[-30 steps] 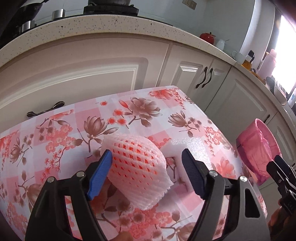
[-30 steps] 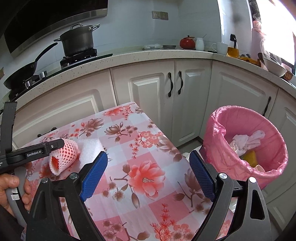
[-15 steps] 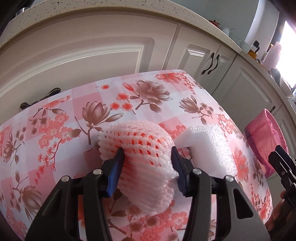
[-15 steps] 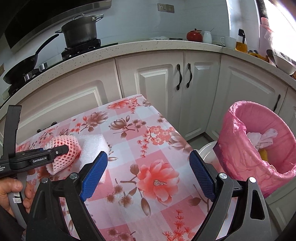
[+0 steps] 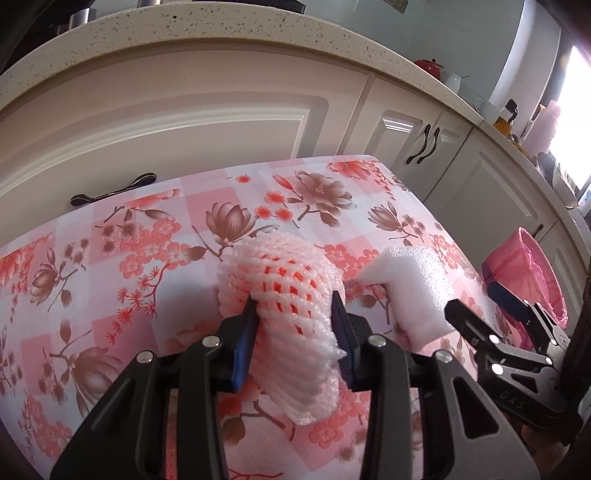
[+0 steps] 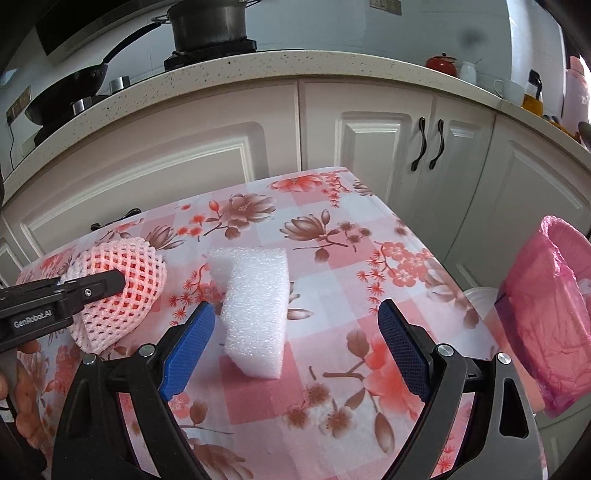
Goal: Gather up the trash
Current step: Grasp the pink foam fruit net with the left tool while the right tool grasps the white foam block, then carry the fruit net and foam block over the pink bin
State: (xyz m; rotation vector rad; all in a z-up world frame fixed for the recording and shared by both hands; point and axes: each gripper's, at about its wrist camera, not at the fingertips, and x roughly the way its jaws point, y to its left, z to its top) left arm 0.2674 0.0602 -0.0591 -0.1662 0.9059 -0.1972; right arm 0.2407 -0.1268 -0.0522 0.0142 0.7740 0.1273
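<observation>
A pink foam fruit net (image 5: 280, 266) lies on the flowered tablecloth (image 5: 147, 236). My left gripper (image 5: 293, 300) is closing on it, and both blue pads press into its sides and squeeze it narrow. In the right wrist view the net (image 6: 122, 266) sits at the left with a left finger (image 6: 92, 288) across it. A white foam block (image 6: 258, 302) lies just right of the net. My right gripper (image 6: 295, 310) stands open over the table, the block's near end between its fingers, closer to the left pad and untouched. The block (image 5: 413, 288) and the right gripper (image 5: 474, 297) also appear in the left wrist view.
A bin lined with a pink bag (image 6: 546, 314) stands on the floor off the table's right edge. White kitchen cabinets (image 6: 369, 147) run behind the table, with a pot (image 6: 210, 26) and a pan (image 6: 70, 85) on the counter. A hand (image 6: 26, 406) holds the left gripper.
The left jaws have gone from wide open around the net to pressed into it. The right gripper has moved left across the table to the foam block, so the bin now sits at its view's edge.
</observation>
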